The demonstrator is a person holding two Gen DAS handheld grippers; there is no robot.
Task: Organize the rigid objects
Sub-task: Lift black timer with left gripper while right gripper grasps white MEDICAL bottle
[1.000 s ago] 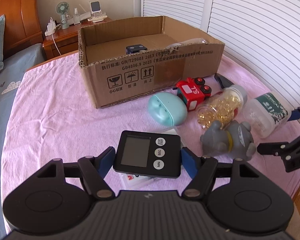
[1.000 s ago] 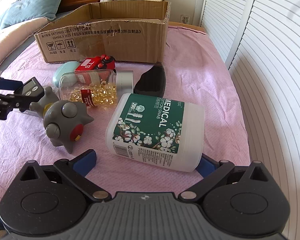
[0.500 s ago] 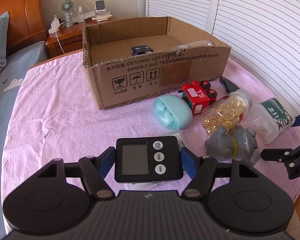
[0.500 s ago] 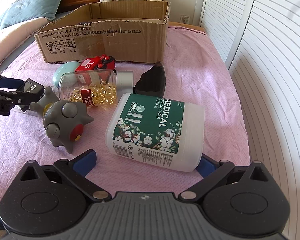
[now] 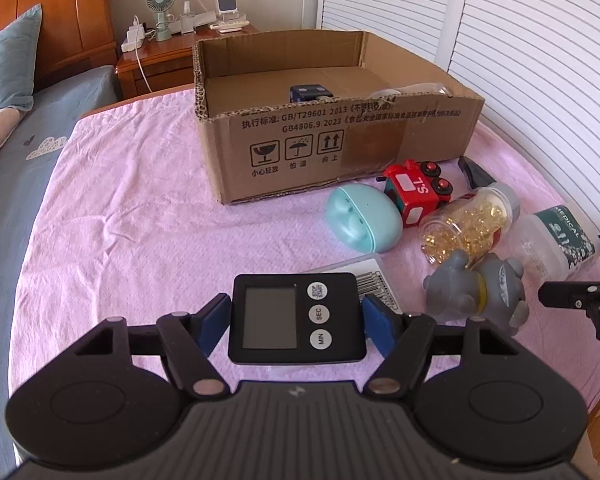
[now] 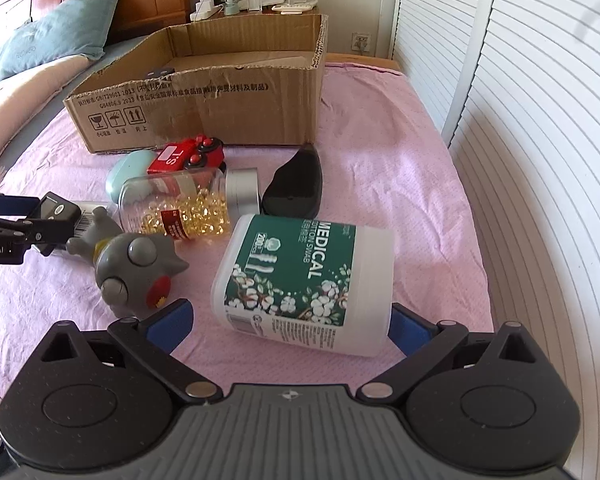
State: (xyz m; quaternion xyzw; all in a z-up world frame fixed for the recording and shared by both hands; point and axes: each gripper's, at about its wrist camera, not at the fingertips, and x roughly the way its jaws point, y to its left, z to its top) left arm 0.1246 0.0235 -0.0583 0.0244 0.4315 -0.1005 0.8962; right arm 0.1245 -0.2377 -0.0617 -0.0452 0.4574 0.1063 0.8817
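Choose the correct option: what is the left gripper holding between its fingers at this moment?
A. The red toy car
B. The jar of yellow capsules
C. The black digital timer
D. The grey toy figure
C. In the left wrist view the left gripper has both blue pads pressed against the sides of the black digital timer, which is lifted above the pink cloth.

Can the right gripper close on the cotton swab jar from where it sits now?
Probably yes. The right gripper is open with the cotton swab jar lying on its side between the fingers; nothing blocks them, though the fit looks tight.
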